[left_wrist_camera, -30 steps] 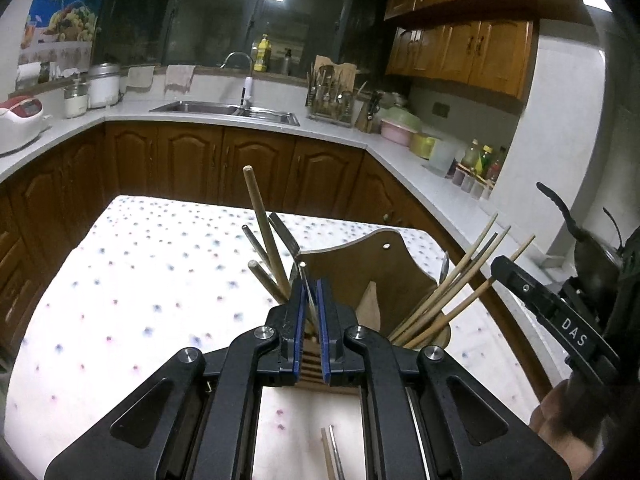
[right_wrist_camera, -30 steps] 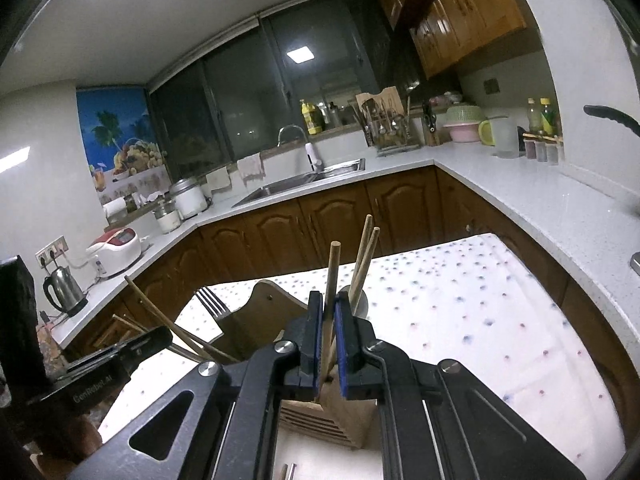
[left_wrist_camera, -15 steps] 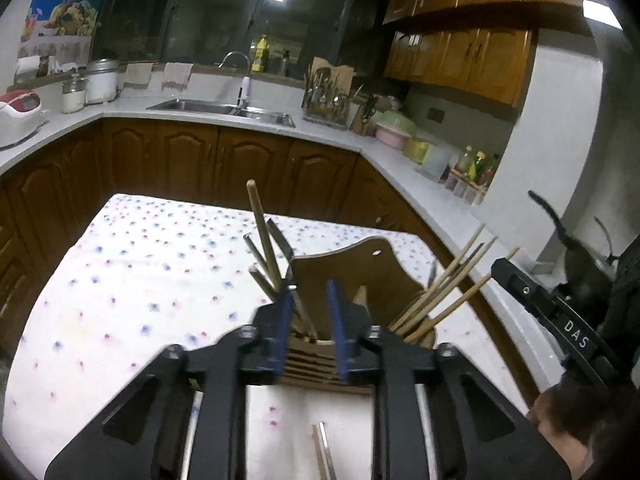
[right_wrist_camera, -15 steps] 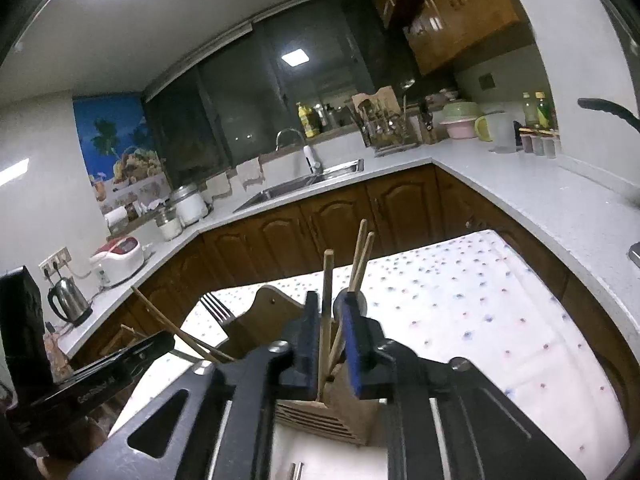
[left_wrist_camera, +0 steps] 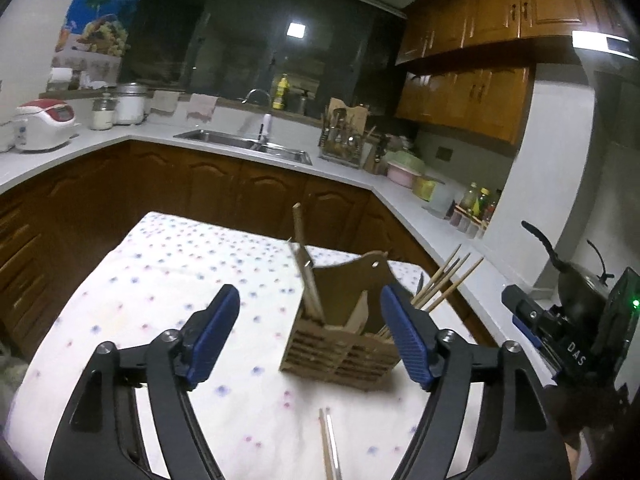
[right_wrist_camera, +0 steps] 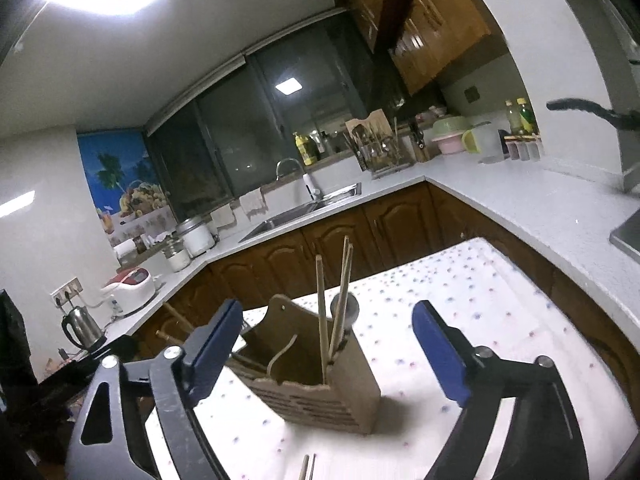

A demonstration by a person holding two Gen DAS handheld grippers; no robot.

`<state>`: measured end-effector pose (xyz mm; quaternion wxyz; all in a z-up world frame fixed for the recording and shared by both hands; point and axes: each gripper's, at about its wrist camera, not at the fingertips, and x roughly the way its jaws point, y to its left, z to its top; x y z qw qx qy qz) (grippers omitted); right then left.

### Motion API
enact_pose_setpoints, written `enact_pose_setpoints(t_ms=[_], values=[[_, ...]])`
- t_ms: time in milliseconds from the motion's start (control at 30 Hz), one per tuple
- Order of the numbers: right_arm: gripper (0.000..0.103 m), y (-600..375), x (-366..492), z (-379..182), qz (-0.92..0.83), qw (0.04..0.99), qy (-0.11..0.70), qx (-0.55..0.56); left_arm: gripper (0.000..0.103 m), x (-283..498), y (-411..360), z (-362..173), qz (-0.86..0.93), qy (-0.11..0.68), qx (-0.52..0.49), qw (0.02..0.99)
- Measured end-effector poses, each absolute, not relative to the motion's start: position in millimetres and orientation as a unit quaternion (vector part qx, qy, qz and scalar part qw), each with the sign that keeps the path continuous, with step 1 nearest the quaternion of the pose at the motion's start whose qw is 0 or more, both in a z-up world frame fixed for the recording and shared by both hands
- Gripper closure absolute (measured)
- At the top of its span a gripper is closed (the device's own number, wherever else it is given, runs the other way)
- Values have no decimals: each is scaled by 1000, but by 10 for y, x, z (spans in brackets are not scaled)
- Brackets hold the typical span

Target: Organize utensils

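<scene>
A wooden utensil holder (left_wrist_camera: 344, 344) stands on the dotted tablecloth (left_wrist_camera: 168, 280). In the left wrist view, wooden chopsticks (left_wrist_camera: 444, 284) lean out of its right side and a wooden stick and a metal utensil (left_wrist_camera: 306, 276) stand in its left side. My left gripper (left_wrist_camera: 310, 332) is wide open and empty, just in front of the holder. In the right wrist view the holder (right_wrist_camera: 316, 376) holds upright chopsticks (right_wrist_camera: 332, 304). My right gripper (right_wrist_camera: 328, 352) is wide open and empty, also in front of it. A loose pair of chopsticks (left_wrist_camera: 330, 448) lies on the cloth near me.
The table sits inside a U-shaped kitchen counter (left_wrist_camera: 224, 140) with a sink (left_wrist_camera: 244, 146), a rice cooker (left_wrist_camera: 42, 124), a utensil rack (left_wrist_camera: 344, 140) and bottles (left_wrist_camera: 476, 200). The right-hand gripper (left_wrist_camera: 560, 344) shows at the right edge of the left wrist view.
Both grippers have opened wide, let go of the utensils now standing in the holder, and pulled back and up from it.
</scene>
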<state>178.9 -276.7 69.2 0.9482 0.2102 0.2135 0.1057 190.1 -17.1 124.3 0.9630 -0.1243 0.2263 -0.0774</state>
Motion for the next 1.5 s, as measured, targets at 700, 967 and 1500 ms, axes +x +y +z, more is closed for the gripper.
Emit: enact_pose_setpoints(t_ms=[700, 967, 1500], values=[[10, -2546, 669, 350, 112, 945, 227, 209, 11, 1062, 261, 551, -26, 272, -135, 953], [0, -2452, 131, 467, 76, 979, 137, 132, 0, 654, 227, 442, -1, 227, -97, 969], [0, -2439, -223, 148, 71, 981, 156, 89, 0, 336, -31, 180, 12, 200, -39, 979]])
